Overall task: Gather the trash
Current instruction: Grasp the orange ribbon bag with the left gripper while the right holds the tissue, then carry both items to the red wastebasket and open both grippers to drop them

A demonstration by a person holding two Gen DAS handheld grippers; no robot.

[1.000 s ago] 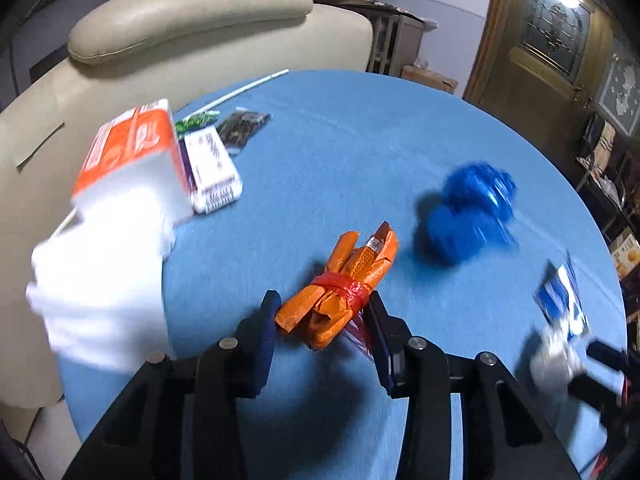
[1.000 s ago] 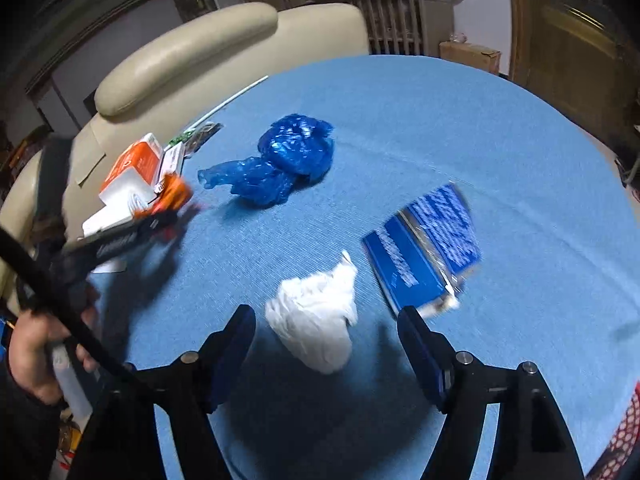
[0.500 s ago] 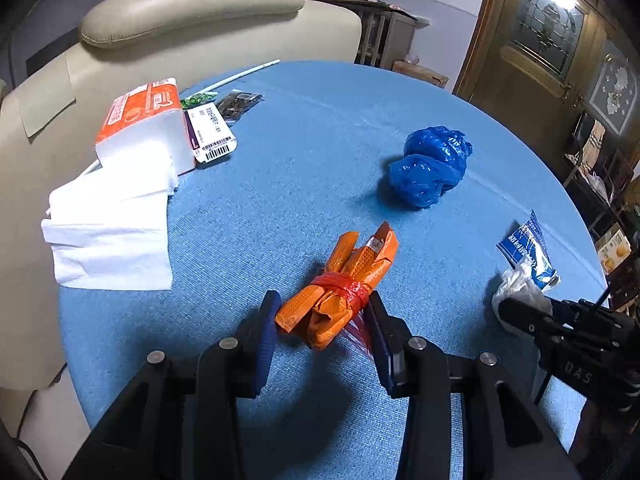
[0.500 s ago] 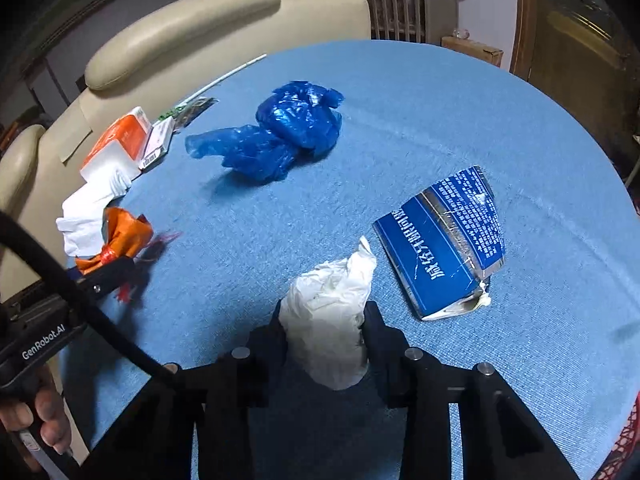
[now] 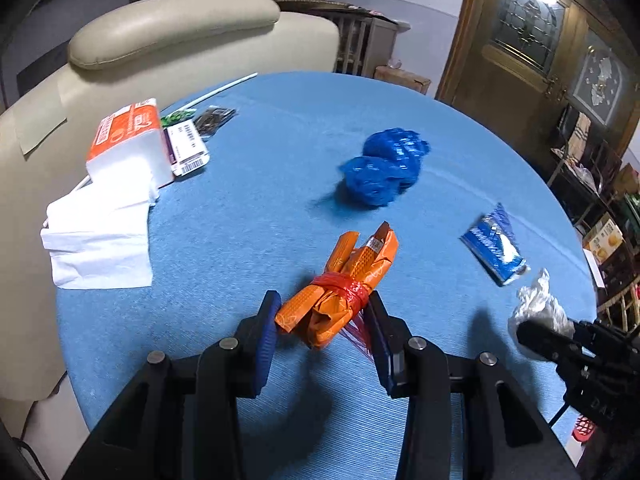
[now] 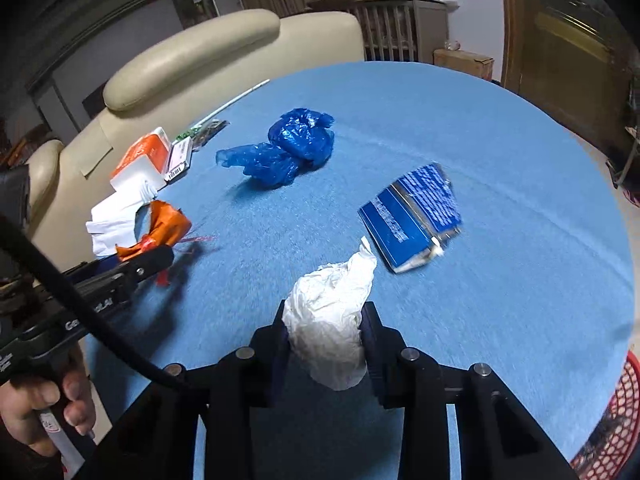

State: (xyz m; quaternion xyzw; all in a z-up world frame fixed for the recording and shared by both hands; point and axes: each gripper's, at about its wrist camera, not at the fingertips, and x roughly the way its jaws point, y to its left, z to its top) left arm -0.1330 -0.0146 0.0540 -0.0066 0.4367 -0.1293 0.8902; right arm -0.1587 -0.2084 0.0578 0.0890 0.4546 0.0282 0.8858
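Note:
My left gripper is shut on an orange wrapper bundle tied with red film, held just above the round blue table. My right gripper is shut on a crumpled white paper wad, lifted a little off the table. The wad and right gripper also show at the right edge of the left wrist view. A crumpled blue plastic bag and a flattened blue carton lie on the table beyond the grippers.
An orange-and-white tissue pack with loose white tissues and small packets lie at the table's left. A beige armchair stands behind. A red mesh basket sits below the table's right edge.
My right gripper closed on the white wad and lifted it slightly. My left gripper stayed shut on the orange bundle and drew back a little.

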